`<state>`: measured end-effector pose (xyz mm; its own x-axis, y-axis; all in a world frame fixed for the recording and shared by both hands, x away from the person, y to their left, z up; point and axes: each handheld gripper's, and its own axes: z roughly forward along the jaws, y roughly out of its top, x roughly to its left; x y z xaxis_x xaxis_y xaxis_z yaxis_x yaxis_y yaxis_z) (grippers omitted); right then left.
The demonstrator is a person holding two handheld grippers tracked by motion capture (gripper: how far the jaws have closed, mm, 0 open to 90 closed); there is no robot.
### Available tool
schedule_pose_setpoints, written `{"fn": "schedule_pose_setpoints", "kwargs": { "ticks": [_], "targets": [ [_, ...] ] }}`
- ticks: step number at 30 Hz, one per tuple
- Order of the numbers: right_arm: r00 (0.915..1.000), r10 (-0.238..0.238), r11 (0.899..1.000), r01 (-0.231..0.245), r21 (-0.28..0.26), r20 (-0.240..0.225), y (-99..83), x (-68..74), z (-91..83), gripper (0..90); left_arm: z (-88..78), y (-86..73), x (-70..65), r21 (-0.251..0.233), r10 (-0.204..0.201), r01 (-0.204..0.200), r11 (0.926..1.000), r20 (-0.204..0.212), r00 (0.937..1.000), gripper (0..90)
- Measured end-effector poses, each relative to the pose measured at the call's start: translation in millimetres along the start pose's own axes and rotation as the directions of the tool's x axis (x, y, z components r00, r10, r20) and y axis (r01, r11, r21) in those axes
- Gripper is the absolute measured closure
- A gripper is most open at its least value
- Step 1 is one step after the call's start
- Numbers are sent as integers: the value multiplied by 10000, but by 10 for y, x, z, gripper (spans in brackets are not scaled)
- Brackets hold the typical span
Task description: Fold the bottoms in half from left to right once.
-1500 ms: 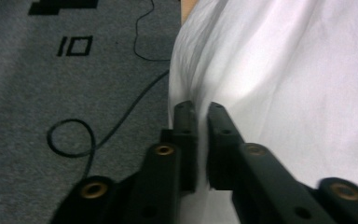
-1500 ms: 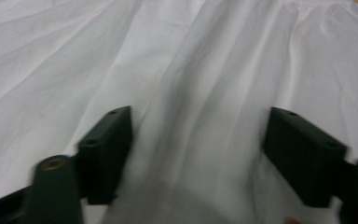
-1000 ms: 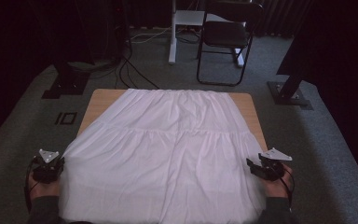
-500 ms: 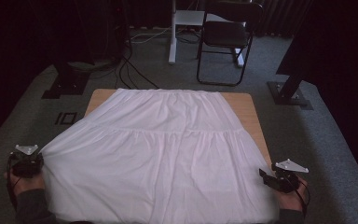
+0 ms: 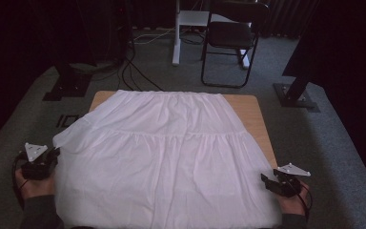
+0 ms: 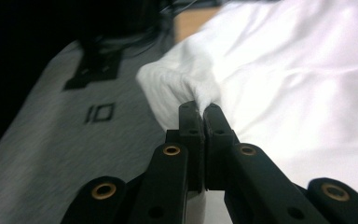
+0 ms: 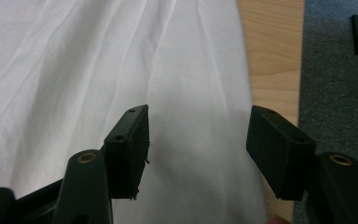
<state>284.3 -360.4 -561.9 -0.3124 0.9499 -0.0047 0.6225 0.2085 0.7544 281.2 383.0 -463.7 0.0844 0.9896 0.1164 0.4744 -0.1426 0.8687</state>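
Matt white cloth skirt (image 5: 167, 162) on smooth wooden table (image 5: 252, 114), grey carpet (image 5: 343, 157).

White skirt (image 5: 164, 162): thin cotton-like fabric, tiered, with a gathered seam running across the middle and a gathered waistband at the far edge. It lay spread flat over the desk (image 5: 252, 117), covering nearly all of it, with bare wood showing only at the far corners and along the right side. Hem was nearest the person, draped over the near edge. Light creases ran lengthwise. The left hem corner was bunched and lifted off to the side, pinched in the left hand-held gripper (image 6: 201, 108).
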Motion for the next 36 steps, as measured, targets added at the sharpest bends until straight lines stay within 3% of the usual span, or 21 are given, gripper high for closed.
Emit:
{"fn": "schedule_pose_setpoints", "kwargs": {
  "ticks": [3, 6, 8, 9, 10, 17, 20, 21, 22, 23, 24, 25, 28, 32, 33, 34, 36],
  "targets": [
    [10000, -68, 9999, 69, 106, -62, -9, 32, 24, 389, -35, 106, -153, -237, 120, -96, 9997, 1036, 9945, 890],
    [9998, -52, 9998, 56, 190, -200, -23, 77, 55, 392, -31, 222, -371, -410, 551, -482, 9980, 1898, 9803, 890],
    [9995, -74, 9998, 80, 183, -303, -28, 111, 72, 397, -13, 275, -493, -499, 784, -687, 9964, 2299, 9701, 890],
    [9995, -74, 9998, 80, 183, -303, -28, 111, 72, 397, -13, 275, -493, -499, 784, -687, 9964, 2299, 9701, 890],
    [9995, -111, 9997, 117, 209, -283, -23, 121, 72, 397, 29, 337, -653, -545, 1082, -970, 9938, 2704, 9567, 890],
    [9998, 46, 9999, -44, 117, -177, -31, 143, 78, 396, 198, 485, -1085, -689, 1381, -1206, 9903, 3980, 9069, 889],
    [9999, 74, 9999, -72, 111, -141, -27, 153, 84, 396, 248, 552, -1323, -868, 1763, -1537, 9843, 4430, 8790, 890],
    [9999, 92, 9999, -91, 126, -127, -25, 157, 85, 396, 271, 581, -1442, -950, 2038, -1803, 9790, 4568, 8659, 890],
    [9999, 107, 9998, -106, 138, -106, -22, 160, 86, 396, 289, 595, -1518, -1007, 2303, -2073, 9731, 4572, 8590, 890],
    [9999, 109, 9998, -107, 141, -93, -21, 162, 87, 396, 326, 603, -1622, -1080, 2671, -2452, 9634, 4587, 8475, 890],
    [9999, 102, 9999, -101, 137, -70, -19, 166, 89, 397, 385, 605, -1714, -1083, 2855, -2666, 9577, 4747, 8325, 890],
    [10000, 79, 9999, -79, 114, -53, -18, 171, 92, 397, 452, 603, -1796, -976, 2813, -2688, 9582, 4924, 8237, 890],
    [9999, 106, 9999, -106, 91, -1, -15, 184, 98, 398, 610, 577, -2014, -742, 2368, -2366, 9688, 5596, 7942, 891],
    [9998, 175, 9998, -175, 40, 9, -16, 192, 106, 397, 676, 613, -2291, -804, 2126, -2091, 9746, 6260, 7503, 891],
    [9998, 176, 9998, -176, 34, 8, -14, 194, 108, 398, 680, 633, -2359, -811, 2120, -2092, 9745, 6378, 7404, 891],
    [9998, 182, 9998, -182, 45, 20, -11, 196, 110, 398, 678, 657, -2435, -885, 2212, -2151, 9726, 6380, 7375, 891],
    [9998, 178, 9998, -178, 49, 14, -4, 201, 115, 399, 664, 704, -2555, -1007, 2279, -2165, 9711, 6612, 7148, 891]
  ]
}}
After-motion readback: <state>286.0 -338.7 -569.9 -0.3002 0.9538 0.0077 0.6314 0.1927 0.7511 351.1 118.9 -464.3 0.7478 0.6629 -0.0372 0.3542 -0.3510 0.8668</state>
